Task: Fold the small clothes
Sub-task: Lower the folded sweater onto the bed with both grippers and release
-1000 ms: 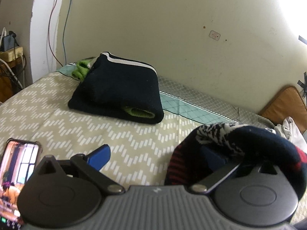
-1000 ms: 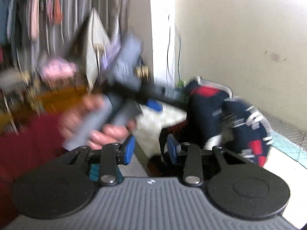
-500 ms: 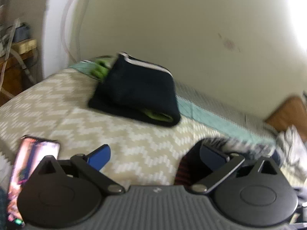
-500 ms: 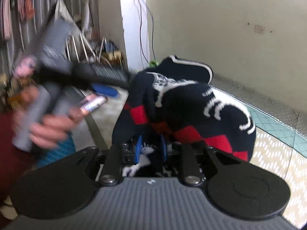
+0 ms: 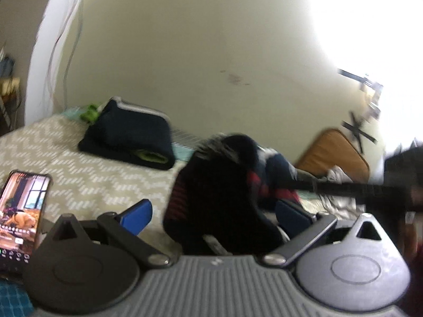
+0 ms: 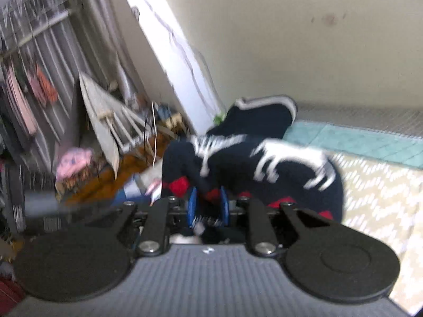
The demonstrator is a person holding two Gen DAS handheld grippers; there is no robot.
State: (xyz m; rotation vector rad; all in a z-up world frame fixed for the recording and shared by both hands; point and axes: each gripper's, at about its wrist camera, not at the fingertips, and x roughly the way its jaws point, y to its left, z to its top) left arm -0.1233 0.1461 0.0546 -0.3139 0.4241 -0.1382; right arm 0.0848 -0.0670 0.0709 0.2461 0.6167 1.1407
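Navy knit garment blurred | right gripper clamps it | left gripper spread wide

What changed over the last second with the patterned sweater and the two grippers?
The right gripper, open a second ago, closed on the patterned sweater. The left gripper stayed wide open with the sweater draped between its fingers, and its view swung so the sweater sits nearer the middle. The folded dark garment and the phone stayed put on the bed.
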